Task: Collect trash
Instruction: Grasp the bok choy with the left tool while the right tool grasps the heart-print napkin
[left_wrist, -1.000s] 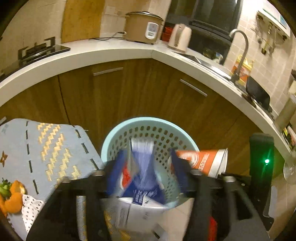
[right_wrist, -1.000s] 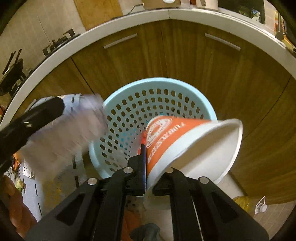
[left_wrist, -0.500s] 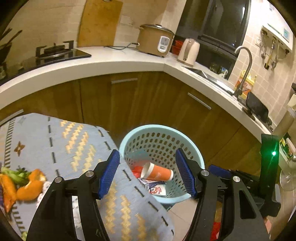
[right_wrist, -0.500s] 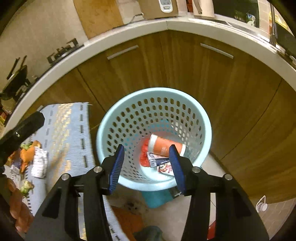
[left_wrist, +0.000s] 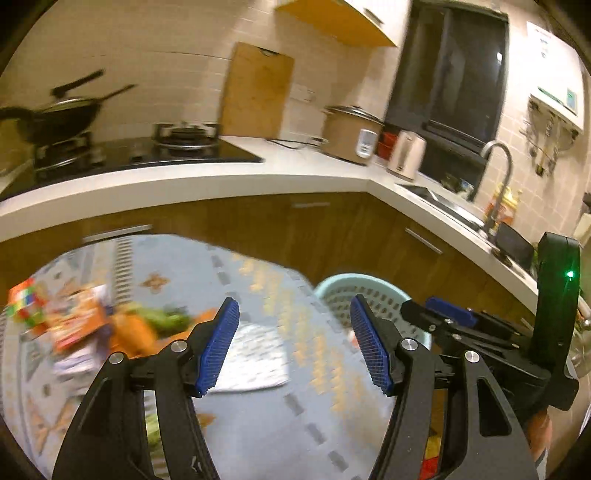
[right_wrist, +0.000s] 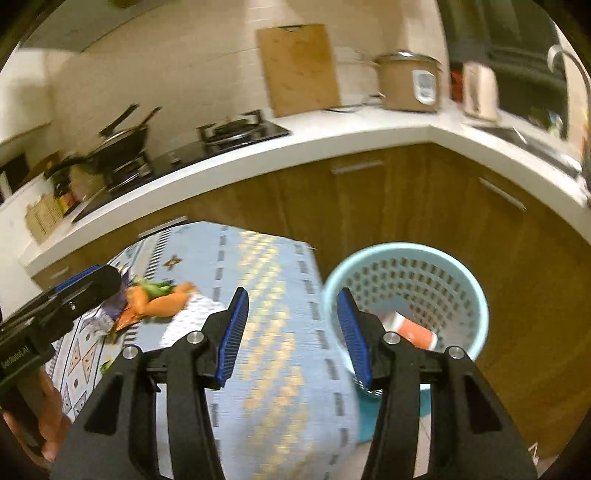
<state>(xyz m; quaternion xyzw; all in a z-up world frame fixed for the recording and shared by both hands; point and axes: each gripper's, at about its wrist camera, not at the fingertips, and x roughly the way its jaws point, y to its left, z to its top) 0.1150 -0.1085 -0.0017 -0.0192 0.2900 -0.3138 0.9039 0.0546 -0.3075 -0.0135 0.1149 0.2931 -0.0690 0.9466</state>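
Note:
My left gripper (left_wrist: 293, 345) is open and empty above the blue patterned tablecloth (left_wrist: 266, 417). My right gripper (right_wrist: 291, 332) is open and empty, between the tablecloth (right_wrist: 273, 369) and the light blue perforated basket (right_wrist: 454, 266). An orange and white paper cup (right_wrist: 412, 328) lies inside the basket. On the cloth lie orange peels with green scraps (right_wrist: 159, 301), a white dotted napkin (left_wrist: 255, 358), an orange wrapper (left_wrist: 75, 321) and a colourful cube (left_wrist: 24, 306). The basket also shows in the left wrist view (left_wrist: 364, 286), to the right of the table.
A white counter (right_wrist: 332, 136) over brown cabinets (right_wrist: 369, 206) curves behind the table and basket. On it stand a stove with a wok (left_wrist: 55, 118), a cutting board (left_wrist: 256, 90), a rice cooker (right_wrist: 408, 81), a kettle (left_wrist: 406, 155) and a sink tap (left_wrist: 496, 177).
Both grippers let their trash fall into the basket and opened. They then swung up and left, from over the basket to over the table with its scraps.

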